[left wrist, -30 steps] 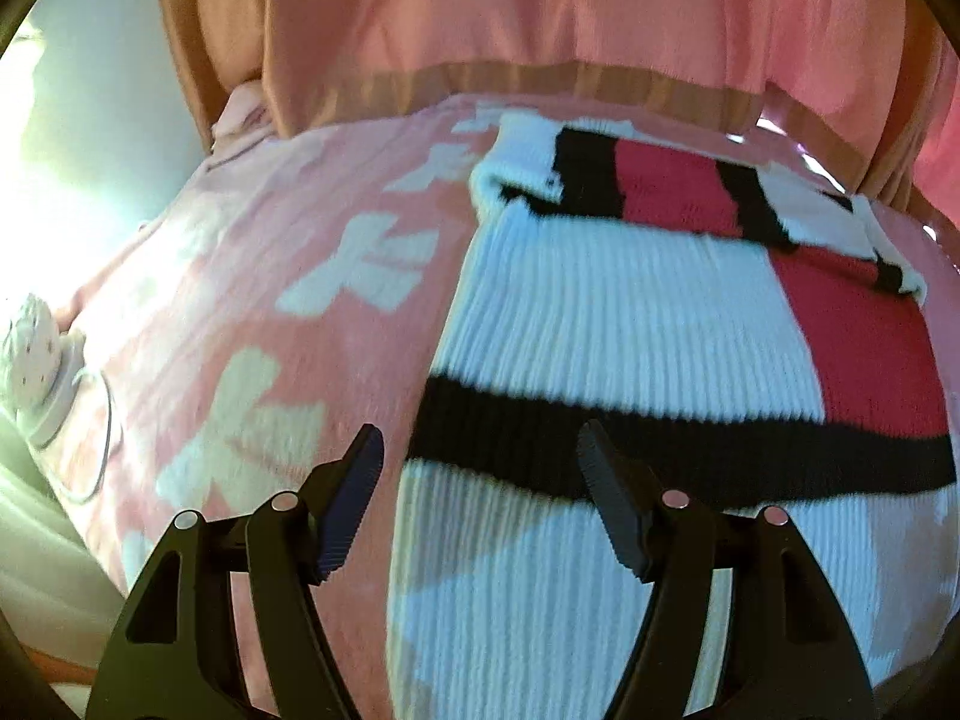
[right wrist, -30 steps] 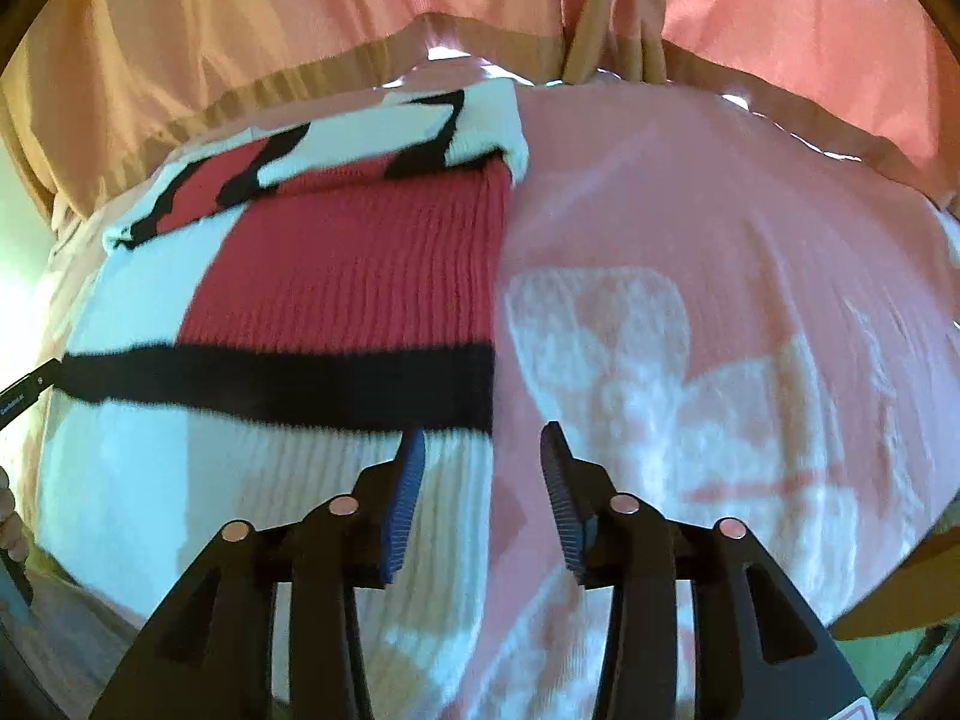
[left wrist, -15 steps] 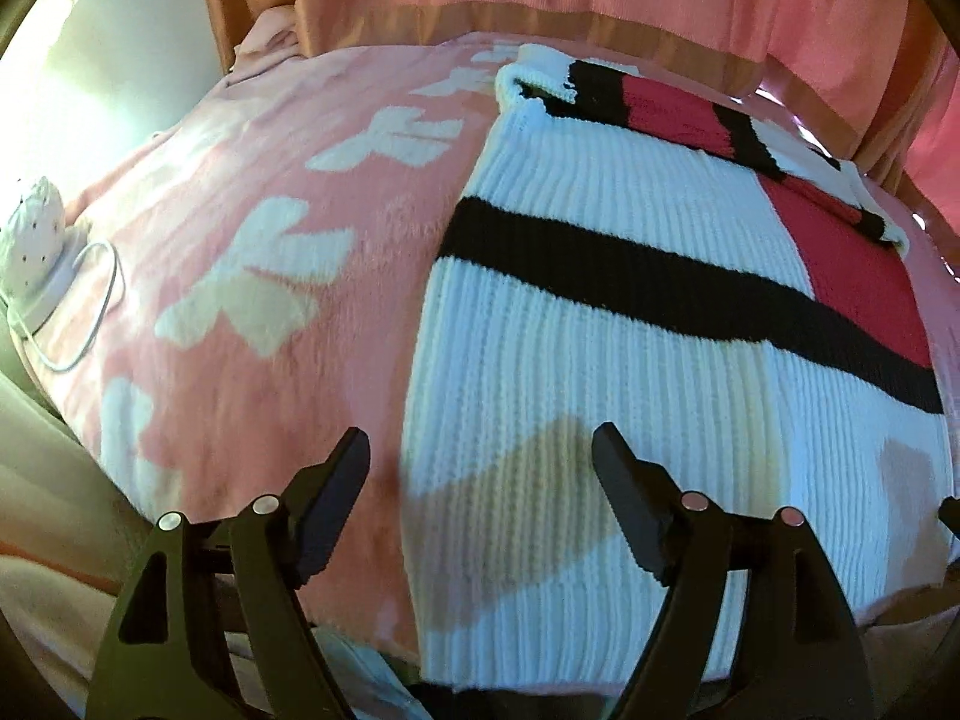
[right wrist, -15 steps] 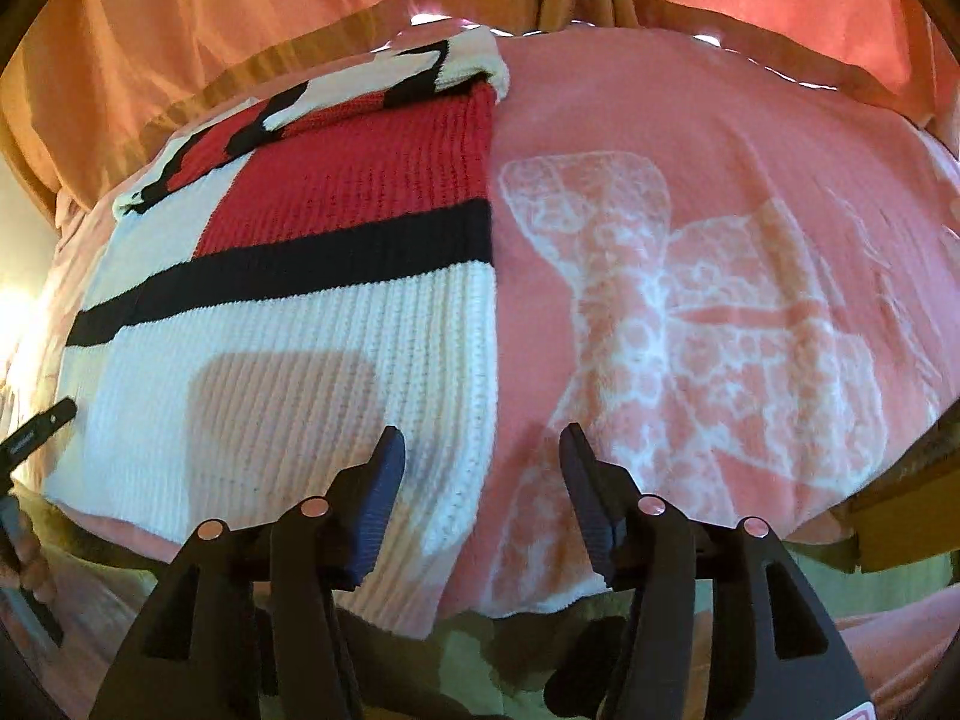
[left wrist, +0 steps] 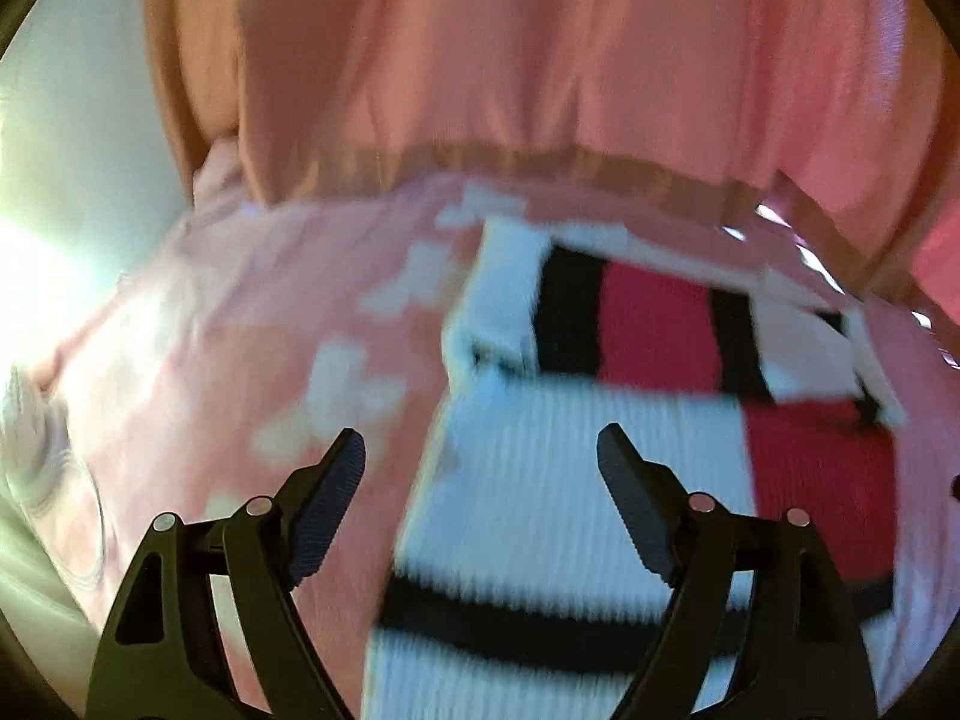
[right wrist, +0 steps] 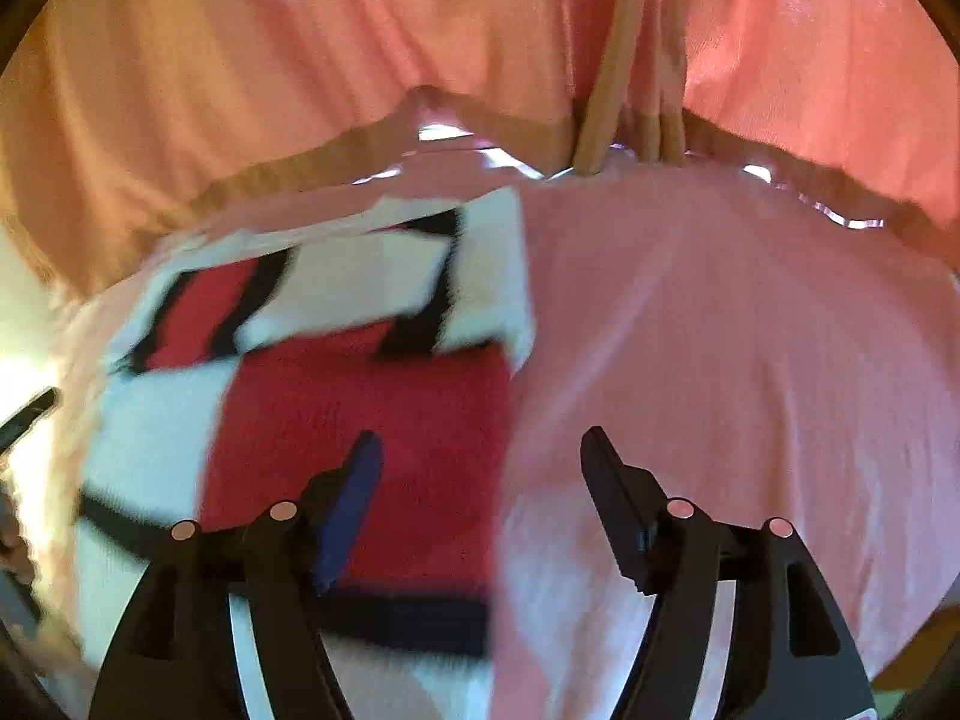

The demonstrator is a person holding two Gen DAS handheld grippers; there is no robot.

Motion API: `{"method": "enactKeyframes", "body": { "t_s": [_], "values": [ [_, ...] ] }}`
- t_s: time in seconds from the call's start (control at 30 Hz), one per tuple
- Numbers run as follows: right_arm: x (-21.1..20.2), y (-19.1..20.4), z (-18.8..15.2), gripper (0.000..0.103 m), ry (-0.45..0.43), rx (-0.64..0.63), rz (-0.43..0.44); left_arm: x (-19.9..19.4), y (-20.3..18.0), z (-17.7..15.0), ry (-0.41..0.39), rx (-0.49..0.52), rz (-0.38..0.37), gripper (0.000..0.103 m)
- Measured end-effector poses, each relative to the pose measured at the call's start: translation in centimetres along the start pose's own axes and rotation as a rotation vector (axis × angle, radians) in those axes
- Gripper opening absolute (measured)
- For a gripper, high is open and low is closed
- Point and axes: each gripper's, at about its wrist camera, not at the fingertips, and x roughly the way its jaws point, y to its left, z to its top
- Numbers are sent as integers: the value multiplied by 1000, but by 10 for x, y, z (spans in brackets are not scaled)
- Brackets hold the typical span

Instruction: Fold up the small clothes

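Knitted and floppy, the sweater (left wrist: 576, 468) should bunch easily, so pinch its side edges with both wide-open, empty grippers.

Pink blanket (right wrist: 750, 360) lies bare right of the knit sweater (right wrist: 372, 408), giving open passage. A pink curtain (left wrist: 540, 60) closes the far edge. A blurred white object (left wrist: 30, 450) sits at the left.

Two fisheye wrist views, angled forward and down, close above a bed (left wrist: 252, 324). Left over the sweater's (left wrist: 576, 456) left edge, right over its right edge; sweater and curtain (right wrist: 300, 90) shared.
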Motion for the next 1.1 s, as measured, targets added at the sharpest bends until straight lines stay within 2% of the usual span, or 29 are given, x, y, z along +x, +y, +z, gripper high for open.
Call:
{"method": "enactKeyframes", "body": {
  "t_s": [0.1, 0.13, 0.2, 0.23, 0.27, 0.3, 0.33, 0.43, 0.47, 0.5, 0.53, 0.6, 0.63, 0.7, 0.77, 0.83, 0.9, 0.93, 0.97, 1.1],
  "values": [
    [46, -16, 23, 67, 49, 45, -25, 42, -6, 27, 22, 30, 37, 77],
    [65, -24, 29, 67, 73, 77, -17, 64, -4, 34, 59, 13, 30, 77],
    [89, -34, 34, 67, 110, 140, 32, 93, 4, 40, 109, -50, 5, 77],
    [102, -37, 35, 66, 136, 176, 83, 108, 9, 41, 129, -78, -19, 68],
    [111, -37, 36, 44, 152, 188, 124, 118, 10, 39, 145, -86, -27, 60],
    [117, -33, 38, 23, 165, 176, 159, 127, 10, 38, 162, -83, -37, 44],
    [117, -30, 40, 15, 166, 162, 171, 137, 9, 35, 195, -80, -37, 34],
    [89, -22, 50, 13, 68, 140, 175, 138, 8, 34, 188, -54, -20, 29],
    [82, -21, 51, 13, 35, 134, 174, 136, 8, 32, 183, -46, -11, 29],
    [80, -18, 50, 13, 10, 90, 114, 136, 9, 31, 181, -41, -6, 30],
    [91, -18, 45, 13, 36, 67, 74, 140, 12, 28, 193, -33, 8, 30],
    [116, -24, 31, 13, 108, 100, 51, 144, 16, 24, 193, -39, 3, 34],
    [120, -26, 25, 13, 93, 129, 58, 142, 17, 25, 188, -39, 11, 34],
    [112, -22, 25, 16, 91, 143, 59, 133, 17, 27, 176, -35, 17, 34],
    [92, -14, 23, 18, 102, 135, 76, 111, 18, 27, 153, -33, -12, 35],
    [58, -4, 13, 20, 64, 98, 65, 85, 23, 22, 140, -30, -25, 47],
    [23, 3, -8, 36, 43, 74, 59, 61, 28, 13, 130, -32, -44, 58],
    [8, 1, -20, 47, 39, 76, 67, 44, 32, 3, 119, -33, -68, 61],
    [-7, 1, -37, 52, 38, 78, 82, 31, 34, -7, 112, -29, -83, 62],
    [-43, -2, -107, 60, 81, 73, 97, -15, 41, -72, 162, -15, -138, 73]
  ]
}}
